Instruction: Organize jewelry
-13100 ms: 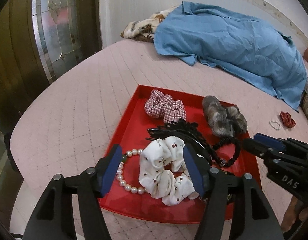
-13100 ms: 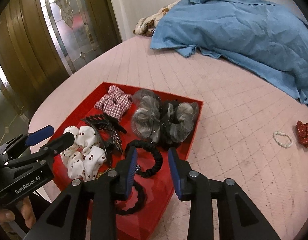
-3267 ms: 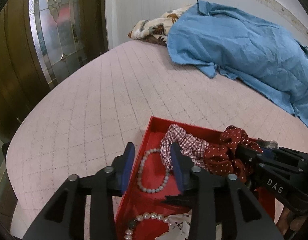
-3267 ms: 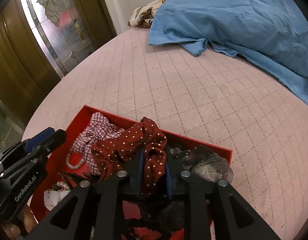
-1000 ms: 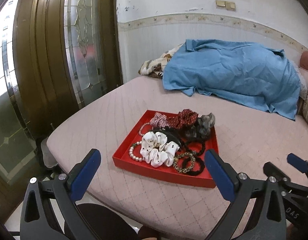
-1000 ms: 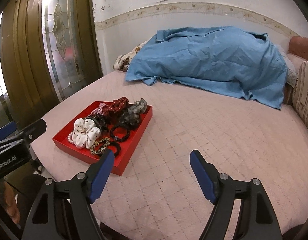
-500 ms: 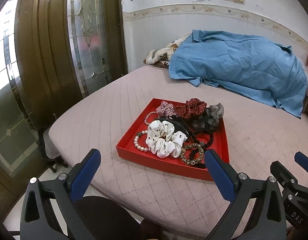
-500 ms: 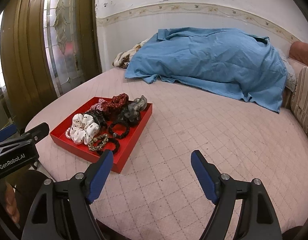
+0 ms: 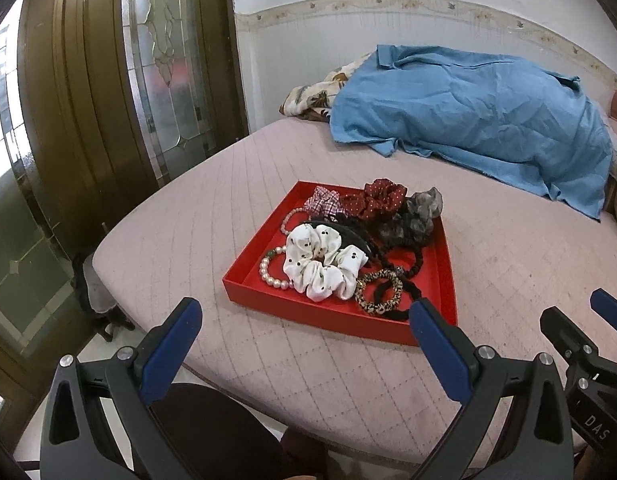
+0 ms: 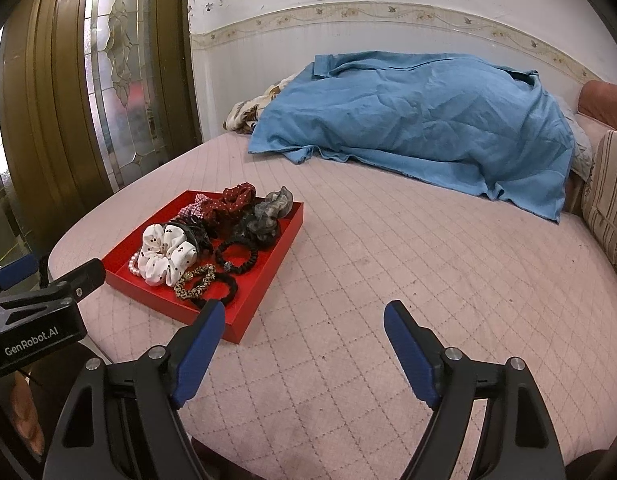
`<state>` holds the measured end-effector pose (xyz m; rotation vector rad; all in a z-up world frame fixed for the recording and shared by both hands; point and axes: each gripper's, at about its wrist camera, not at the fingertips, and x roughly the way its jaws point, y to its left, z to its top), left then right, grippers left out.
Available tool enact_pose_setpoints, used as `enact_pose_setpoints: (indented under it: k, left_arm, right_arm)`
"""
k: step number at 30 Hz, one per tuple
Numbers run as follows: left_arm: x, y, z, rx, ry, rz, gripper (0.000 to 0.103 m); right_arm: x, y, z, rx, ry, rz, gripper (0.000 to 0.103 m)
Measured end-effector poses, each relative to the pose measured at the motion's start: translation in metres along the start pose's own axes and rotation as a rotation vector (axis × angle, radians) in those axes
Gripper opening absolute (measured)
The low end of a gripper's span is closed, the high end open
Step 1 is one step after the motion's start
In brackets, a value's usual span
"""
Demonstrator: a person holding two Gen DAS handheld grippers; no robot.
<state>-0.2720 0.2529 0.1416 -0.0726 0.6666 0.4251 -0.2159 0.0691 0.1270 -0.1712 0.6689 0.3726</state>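
Observation:
A red tray [image 9: 308, 309] sits on the pink quilted bed near its left edge; it also shows in the right wrist view [image 10: 264, 276]. It holds a white dotted scrunchie [image 9: 320, 260], a dark red dotted scrunchie [image 9: 378, 196], a plaid scrunchie [image 9: 323, 203], grey scrunchies [image 9: 418, 216], a pearl bracelet [image 9: 270, 274], a leopard hair tie [image 9: 378, 292] and black hair ties [image 10: 236, 256]. My left gripper [image 9: 304, 320] is open and empty, held back from the tray's near edge. My right gripper [image 10: 300, 324] is open and empty, over bare bed to the tray's right.
A blue sheet [image 10: 420, 120] covers a heap at the back of the bed [image 10: 388, 264]. A patterned cloth [image 9: 312, 98] lies beside it. A wood and stained-glass door [image 9: 108, 80] stands left. Striped cushions [image 10: 608, 200] line the right edge.
Both grippers, open and empty, have come slightly closer to the tray in the last second after pulling far back from it. The red dotted scrunchie, held earlier by the right gripper, lies in the tray.

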Motion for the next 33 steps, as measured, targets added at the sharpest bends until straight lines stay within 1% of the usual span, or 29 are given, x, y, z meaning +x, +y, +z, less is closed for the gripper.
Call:
enact_pose_setpoints:
  k: [7,17,23,30,33]
  left_arm:
    - [0.001,-0.001,-0.003,0.008,0.013,-0.003,0.103]
    - [0.008,0.007,-0.003,-0.023,0.047,-0.017,0.103]
    - [0.009,0.007,-0.001,-0.02,0.048,-0.03,0.103]
    - [0.007,-0.007,0.012,0.004,0.027,-0.036,0.103]
    - [0.008,-0.02,0.019,0.021,0.03,-0.068,0.103]
  right_arm:
    - [0.001,-0.001,-0.001,0.0,0.003,-0.001,0.086]
    - [0.002,0.0,-0.004,-0.011,0.004,-0.006,0.086]
    - [0.001,0.002,-0.004,-0.016,0.007,-0.005,0.087]
    - [-0.002,-0.002,-0.002,-0.009,0.001,-0.002,0.087]
    - [0.001,-0.012,-0.002,0.014,0.011,0.011,0.088]
